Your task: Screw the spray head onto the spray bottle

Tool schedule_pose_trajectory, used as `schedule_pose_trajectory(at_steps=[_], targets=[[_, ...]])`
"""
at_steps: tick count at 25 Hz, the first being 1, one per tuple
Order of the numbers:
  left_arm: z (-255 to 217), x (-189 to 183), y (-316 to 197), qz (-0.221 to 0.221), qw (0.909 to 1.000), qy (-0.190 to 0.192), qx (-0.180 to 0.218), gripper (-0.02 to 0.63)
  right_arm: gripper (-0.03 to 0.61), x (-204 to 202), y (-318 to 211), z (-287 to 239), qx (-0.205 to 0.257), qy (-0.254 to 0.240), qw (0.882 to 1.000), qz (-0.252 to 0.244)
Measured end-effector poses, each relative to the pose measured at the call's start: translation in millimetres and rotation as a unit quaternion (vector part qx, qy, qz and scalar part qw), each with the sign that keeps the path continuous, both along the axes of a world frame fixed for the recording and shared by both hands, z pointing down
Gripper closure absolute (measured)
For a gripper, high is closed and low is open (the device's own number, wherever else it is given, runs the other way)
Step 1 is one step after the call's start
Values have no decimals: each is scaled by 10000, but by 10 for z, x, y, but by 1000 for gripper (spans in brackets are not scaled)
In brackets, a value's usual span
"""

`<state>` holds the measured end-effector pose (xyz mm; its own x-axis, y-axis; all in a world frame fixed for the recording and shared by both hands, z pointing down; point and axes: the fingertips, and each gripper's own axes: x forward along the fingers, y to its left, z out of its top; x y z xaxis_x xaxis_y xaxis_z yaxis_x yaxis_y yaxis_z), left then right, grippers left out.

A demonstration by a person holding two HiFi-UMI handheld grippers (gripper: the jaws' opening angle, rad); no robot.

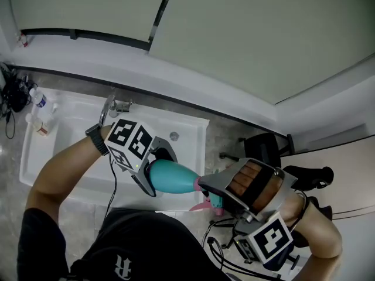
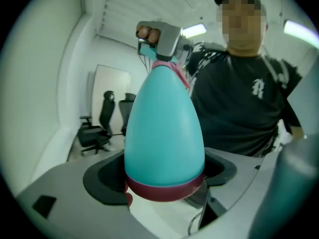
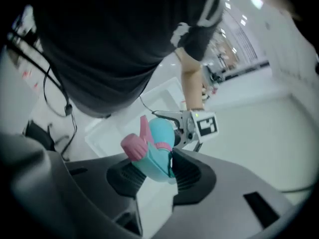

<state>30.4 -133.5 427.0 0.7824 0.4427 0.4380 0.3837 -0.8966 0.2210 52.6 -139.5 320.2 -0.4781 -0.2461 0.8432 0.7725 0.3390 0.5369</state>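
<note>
A teal spray bottle (image 1: 173,177) with a dark red band round its base lies nearly level in the air in front of the person. My left gripper (image 1: 153,171) is shut on its base; in the left gripper view the bottle (image 2: 164,133) fills the space between the jaws. The teal spray head (image 3: 152,156), with pink nozzle and trigger, sits at the bottle's neck. My right gripper (image 3: 154,171) is shut on the spray head, a pad against each side. In the head view the right gripper (image 1: 212,199) covers most of the head.
A white sink basin (image 1: 58,151) with a metal tap (image 1: 114,106) lies below the left gripper. Small bottles (image 1: 38,98) stand at its left end. Black office chairs (image 1: 263,148) stand to the right. Cables hang near the person's waist.
</note>
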Motion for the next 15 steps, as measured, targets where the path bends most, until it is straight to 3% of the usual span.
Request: schedule_pose_trajectory(at_steps=[2, 3, 5, 7, 11, 13, 15], targets=[[23, 10, -261, -750, 9937, -275, 780, 193, 449, 17, -182, 6, -773, -224, 9919, 979], [39, -7, -398, -1122, 9853, -454, 1207, 193, 449, 19, -261, 20, -1099, -353, 9838, 1370], [84, -66, -661, -1834, 9555, -924, 2117, 193, 450, 11, -401, 59, -1708, -648, 9612, 2065], [113, -131, -879, -2451, 9175, -1357, 2823, 193, 449, 1, -550, 90, -2402, -1005, 9236, 2814], [134, -285, -1178, -3366, 8475, -1922, 3626, 193, 449, 5, -849, 184, -3715, -1733, 8136, 4124], [167, -356, -1272, -3643, 8185, -2143, 3892, 193, 450, -14, -939, 237, -4021, -2013, 7774, 4399], [211, -416, -1347, -3835, 7926, -2339, 4123, 193, 449, -47, -987, 287, -4158, -2238, 7555, 4541]])
